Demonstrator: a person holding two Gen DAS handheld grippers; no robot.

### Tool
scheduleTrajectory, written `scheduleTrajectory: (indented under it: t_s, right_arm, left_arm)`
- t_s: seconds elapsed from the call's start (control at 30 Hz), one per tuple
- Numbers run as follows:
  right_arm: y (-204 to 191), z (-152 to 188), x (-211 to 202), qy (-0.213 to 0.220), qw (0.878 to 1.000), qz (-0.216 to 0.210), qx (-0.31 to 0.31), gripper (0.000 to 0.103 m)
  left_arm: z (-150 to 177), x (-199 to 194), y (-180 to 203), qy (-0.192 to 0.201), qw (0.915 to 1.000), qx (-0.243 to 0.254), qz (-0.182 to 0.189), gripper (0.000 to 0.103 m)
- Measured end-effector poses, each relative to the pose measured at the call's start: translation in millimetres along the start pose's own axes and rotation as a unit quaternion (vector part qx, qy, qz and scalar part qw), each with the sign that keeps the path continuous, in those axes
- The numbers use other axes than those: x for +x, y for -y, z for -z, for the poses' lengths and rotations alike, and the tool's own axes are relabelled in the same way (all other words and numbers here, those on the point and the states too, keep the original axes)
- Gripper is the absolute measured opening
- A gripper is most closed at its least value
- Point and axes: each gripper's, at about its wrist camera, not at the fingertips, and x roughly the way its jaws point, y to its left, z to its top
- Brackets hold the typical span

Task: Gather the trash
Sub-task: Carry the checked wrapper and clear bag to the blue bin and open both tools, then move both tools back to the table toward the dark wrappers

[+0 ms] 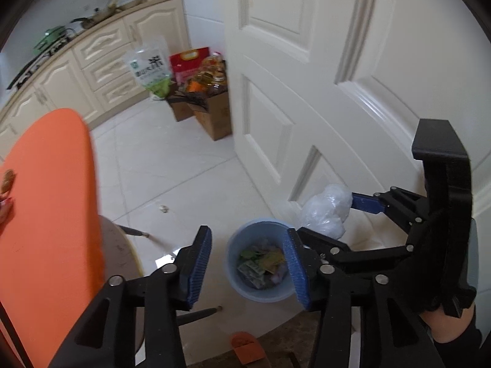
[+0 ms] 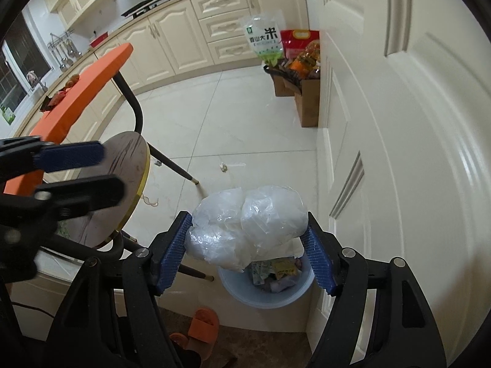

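Step in hand: drop-off at the bin.

Right claw [image 2: 245,245] is pinching a crumpled clear plastic bag wad [image 2: 248,224]; both blue ribbed pads [image 2: 172,251] press its sides. In the right wrist view the wad hangs over the near rim of the round pale-blue plastic waste bin [image 2: 245,299] on the floor, which stands just beside the white panelled door [image 2: 399,122] and already holds mixed wrappers.

Left claw [image 1: 248,263] is spread with nothing between its pads, poised above the same bin. In its own view the wad sits towards the door side of the bin, so I can't tell if it is truly centred over the opening.

Next move, my read: shift the right claw a touch further over the opening, then spread the jaws. The wad is light and bulky and may cling to a pad or catch on the rim.

Further out: small pale scrap of litter on the white floor tiles [image 2: 223,167], beyond the round dark stool with gold rim [image 2: 129,165]. Likely next pickup. More bits on the orange table [image 2: 101,61], near its far edge.
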Motion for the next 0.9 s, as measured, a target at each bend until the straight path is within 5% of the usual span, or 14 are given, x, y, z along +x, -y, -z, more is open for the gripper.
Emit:
scheduleTrajectory:
  t_s: [0.37,0.57,0.9]
  right_arm:
    - [-18,-7,-11,0.013,1.0,0.014,0.001,0.09]
    - [-40,-13,-43,0.035,0.999,0.02,-0.008,0.091]
    - [-151,-53,-97,0.094,0.993,-0.019,-0.075,0.096]
  left_arm:
    - [15,-32,-10,0.026,0.9987,-0.029,-0.032,0.05]
    - [41,-70,-22,0.051,0.9974,-0.039,-0.032,0.05]
    - [99,-149,-88,0.103,0.9909,-0.066,-0.057,0.058]
